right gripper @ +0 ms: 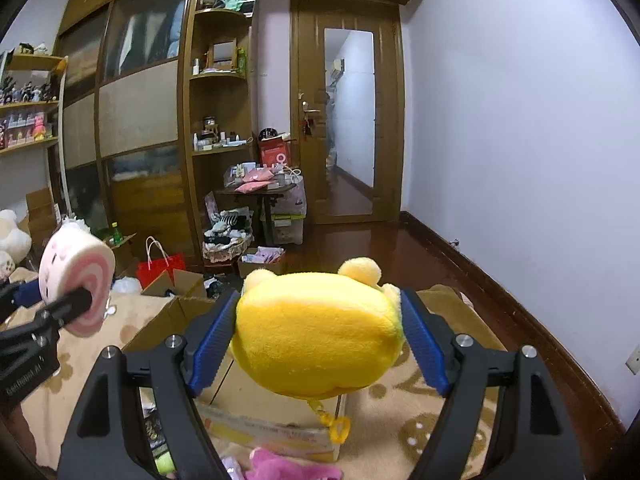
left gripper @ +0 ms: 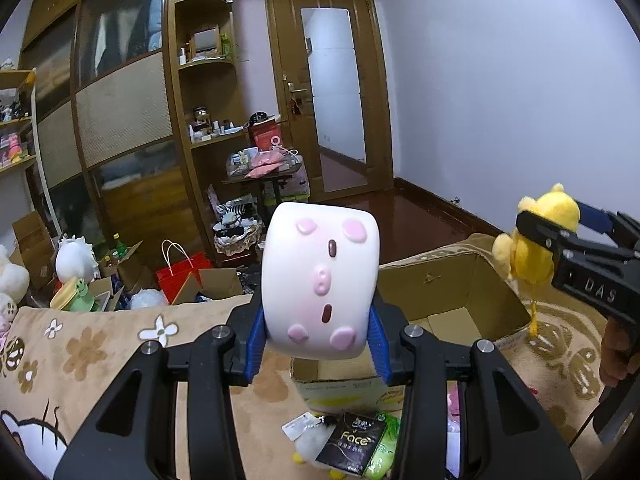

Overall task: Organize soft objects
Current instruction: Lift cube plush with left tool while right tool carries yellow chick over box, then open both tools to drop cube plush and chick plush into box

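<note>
My left gripper [left gripper: 318,334] is shut on a white roll-cake squishy [left gripper: 320,280] with pink spots, held above the near edge of an open cardboard box [left gripper: 492,292]. The squishy also shows at the left of the right wrist view [right gripper: 76,280], with its pink swirl end facing. My right gripper [right gripper: 318,332] is shut on a yellow plush toy [right gripper: 316,332], held above the box [right gripper: 168,312]. The yellow plush also shows at the right of the left wrist view [left gripper: 532,240]. A yellow clip [right gripper: 339,428] hangs under it.
The box stands on a beige flowered blanket [left gripper: 80,352]. A black "Face" tissue pack [left gripper: 352,444], a white plush [left gripper: 308,448] and a pink soft item [right gripper: 280,468] lie in front of the box. Boxes, a red bag [left gripper: 180,276] and shelves stand beyond.
</note>
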Motion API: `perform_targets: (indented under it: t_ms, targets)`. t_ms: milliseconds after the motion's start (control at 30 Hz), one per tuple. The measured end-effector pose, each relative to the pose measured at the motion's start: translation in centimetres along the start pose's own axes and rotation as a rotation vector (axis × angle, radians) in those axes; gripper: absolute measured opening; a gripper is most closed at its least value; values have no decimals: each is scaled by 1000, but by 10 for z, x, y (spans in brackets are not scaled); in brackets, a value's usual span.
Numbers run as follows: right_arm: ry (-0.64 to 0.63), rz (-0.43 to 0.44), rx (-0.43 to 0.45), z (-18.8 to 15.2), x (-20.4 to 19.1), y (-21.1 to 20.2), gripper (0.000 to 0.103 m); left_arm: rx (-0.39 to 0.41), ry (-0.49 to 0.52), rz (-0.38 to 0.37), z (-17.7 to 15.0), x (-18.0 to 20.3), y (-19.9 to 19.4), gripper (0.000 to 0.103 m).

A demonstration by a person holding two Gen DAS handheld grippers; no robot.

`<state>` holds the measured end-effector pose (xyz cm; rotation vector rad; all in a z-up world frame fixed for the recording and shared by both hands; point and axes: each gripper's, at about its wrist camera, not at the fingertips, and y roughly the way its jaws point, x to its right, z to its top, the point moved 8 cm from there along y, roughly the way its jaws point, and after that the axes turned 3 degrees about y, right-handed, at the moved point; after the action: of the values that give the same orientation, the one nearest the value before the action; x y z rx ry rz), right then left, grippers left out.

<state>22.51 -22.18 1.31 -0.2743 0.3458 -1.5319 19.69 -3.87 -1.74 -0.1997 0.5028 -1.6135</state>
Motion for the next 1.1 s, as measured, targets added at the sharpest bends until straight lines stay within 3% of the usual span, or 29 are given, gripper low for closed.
perform_targets:
  t_ms: [567, 1100]
  targets:
    - [-35, 35, -13, -12, -17, 31, 84, -87, -23, -18, -20, 2, 50, 42]
    - [-23, 101, -122, -37, -21, 55, 85, -155, -33, -64, -31, 8, 73, 48]
